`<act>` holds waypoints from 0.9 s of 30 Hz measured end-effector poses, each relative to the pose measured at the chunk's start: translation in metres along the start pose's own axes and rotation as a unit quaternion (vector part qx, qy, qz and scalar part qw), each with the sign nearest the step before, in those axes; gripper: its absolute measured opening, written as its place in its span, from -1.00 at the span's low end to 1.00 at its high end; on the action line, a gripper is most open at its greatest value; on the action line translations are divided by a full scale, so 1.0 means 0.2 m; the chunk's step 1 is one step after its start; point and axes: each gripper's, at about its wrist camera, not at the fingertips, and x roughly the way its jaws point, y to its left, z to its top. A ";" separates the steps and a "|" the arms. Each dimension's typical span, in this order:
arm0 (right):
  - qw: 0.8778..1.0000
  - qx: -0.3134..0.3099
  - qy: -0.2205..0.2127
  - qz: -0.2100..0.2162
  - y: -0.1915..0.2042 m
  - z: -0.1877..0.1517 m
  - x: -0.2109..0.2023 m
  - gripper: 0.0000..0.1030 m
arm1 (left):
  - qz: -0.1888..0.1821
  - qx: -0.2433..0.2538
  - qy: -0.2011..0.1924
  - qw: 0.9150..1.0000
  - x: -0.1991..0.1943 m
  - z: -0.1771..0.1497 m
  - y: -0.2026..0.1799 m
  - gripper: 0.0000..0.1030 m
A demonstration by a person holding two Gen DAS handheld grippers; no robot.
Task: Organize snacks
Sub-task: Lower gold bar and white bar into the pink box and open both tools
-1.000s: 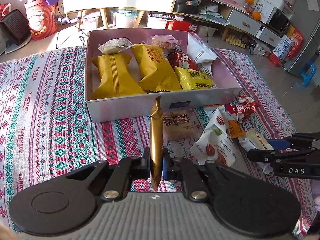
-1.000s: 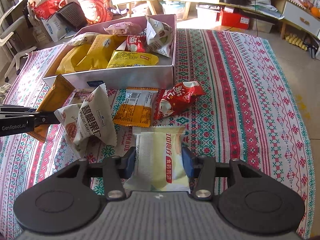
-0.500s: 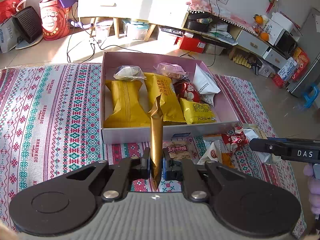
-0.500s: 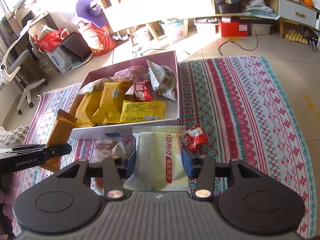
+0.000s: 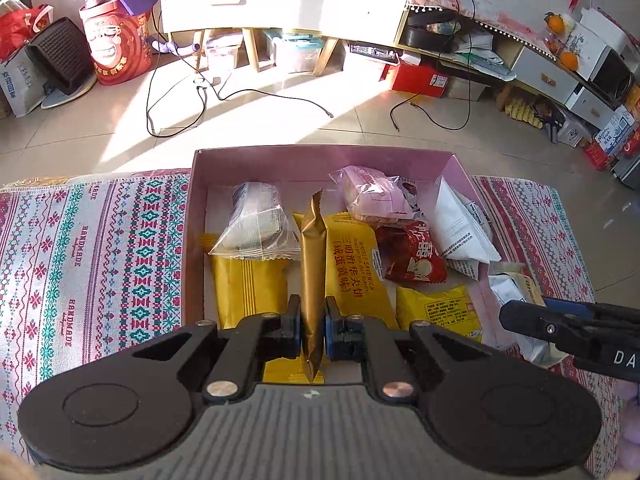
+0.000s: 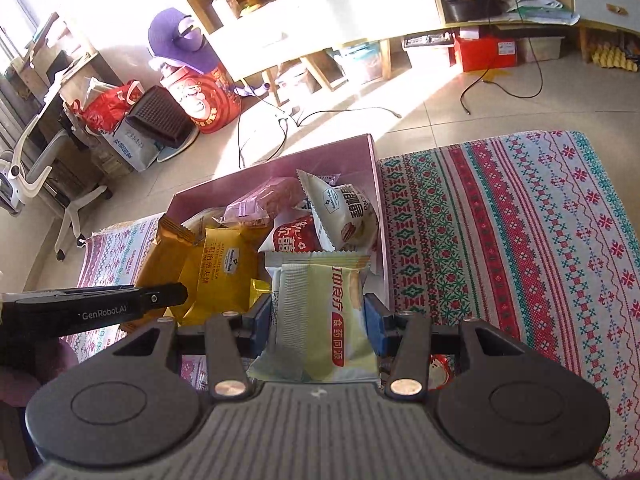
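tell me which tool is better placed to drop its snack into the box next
Left. The left tool holds its gold packet over the box; the right tool with its pale packet sits nearer the box's corner.

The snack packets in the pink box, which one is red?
The red packet with white characters, lying between the yellow biscuit packet and the white pecan packet. The others are yellow, white, clear or pink.

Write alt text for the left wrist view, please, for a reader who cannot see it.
The left gripper pinches a gold packet edge-on above a pink box holding other snack packets. The right gripper enters from the right, holding a pale packet.
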 end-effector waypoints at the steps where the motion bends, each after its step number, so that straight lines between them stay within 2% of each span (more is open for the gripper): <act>1: 1.000 0.002 -0.002 0.002 0.00 0.00 0.01 -0.14 | 0.005 0.002 0.001 1.000 0.02 0.02 0.00 -0.72; 8: 1.000 0.010 -0.016 0.017 -0.01 0.03 0.05 -0.14 | 0.027 0.022 -0.009 0.999 0.11 0.09 -0.02 -0.72; 15: 0.999 0.023 -0.024 0.015 -0.03 0.03 0.06 -0.06 | 0.024 0.039 -0.019 0.999 0.15 0.12 -0.07 -0.71; 16: 0.999 0.026 -0.024 0.014 -0.04 0.03 0.06 0.01 | 0.027 0.039 -0.022 0.999 0.15 0.12 -0.07 -0.67; 23: 0.999 0.035 -0.031 0.020 -0.04 0.03 0.02 0.13 | 0.024 0.040 -0.032 0.998 0.10 0.10 -0.04 -0.36; 26: 0.999 0.027 -0.031 0.017 -0.02 0.03 0.00 0.16 | 0.025 0.045 -0.034 0.998 0.07 0.08 -0.04 -0.20; 27: 0.999 0.024 -0.031 0.016 -0.01 0.02 -0.01 0.17 | 0.025 0.048 -0.036 0.998 0.05 0.07 -0.04 -0.08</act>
